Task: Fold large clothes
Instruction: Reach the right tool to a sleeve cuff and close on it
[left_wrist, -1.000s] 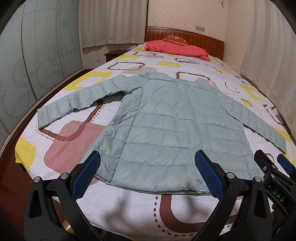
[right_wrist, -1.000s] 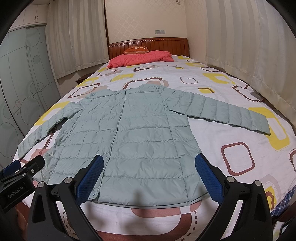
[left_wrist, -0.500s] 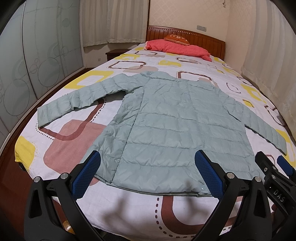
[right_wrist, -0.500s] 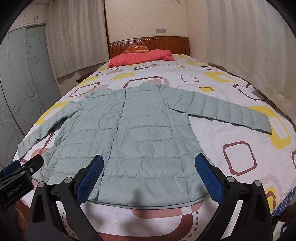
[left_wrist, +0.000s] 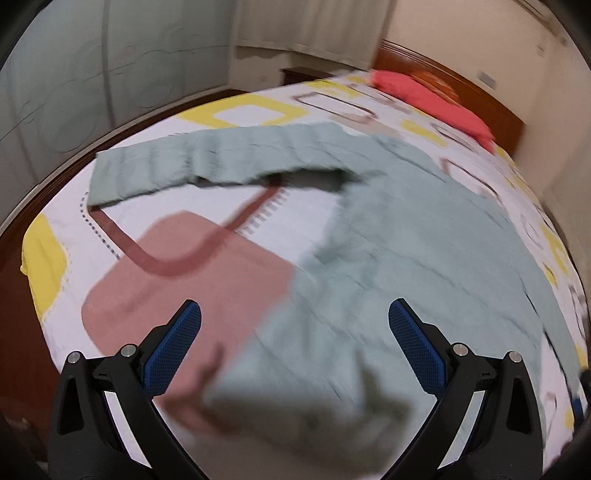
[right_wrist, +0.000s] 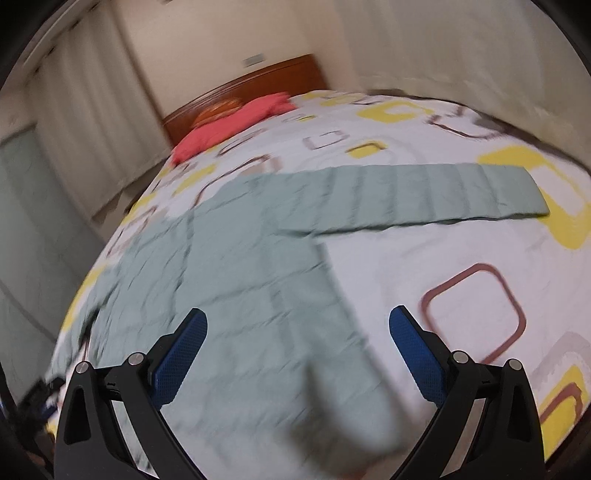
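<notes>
Left wrist view: the left gripper (left_wrist: 293, 347) occupies the lower frame, its blue-padded fingers (left_wrist: 173, 349) spread wide with nothing held between them. A pale green quilted jacket (left_wrist: 406, 258) lies flat on the bedspread (left_wrist: 207, 206), filling the centre and right of the frame; one sleeve (left_wrist: 177, 170) extends toward the upper left. The jacket's lower hem area sits beneath the gap between the fingers; motion blur hides whether they touch it. A red pillow (left_wrist: 428, 98) lies at upper right.

Right wrist view: the right gripper (right_wrist: 297, 347) is likewise wide open and empty, low in the frame over the jacket (right_wrist: 258, 277). The other sleeve (right_wrist: 424, 194) stretches toward the right edge. The pillow (right_wrist: 236, 123) and wooden headboard (right_wrist: 258, 79) appear at upper centre.
</notes>
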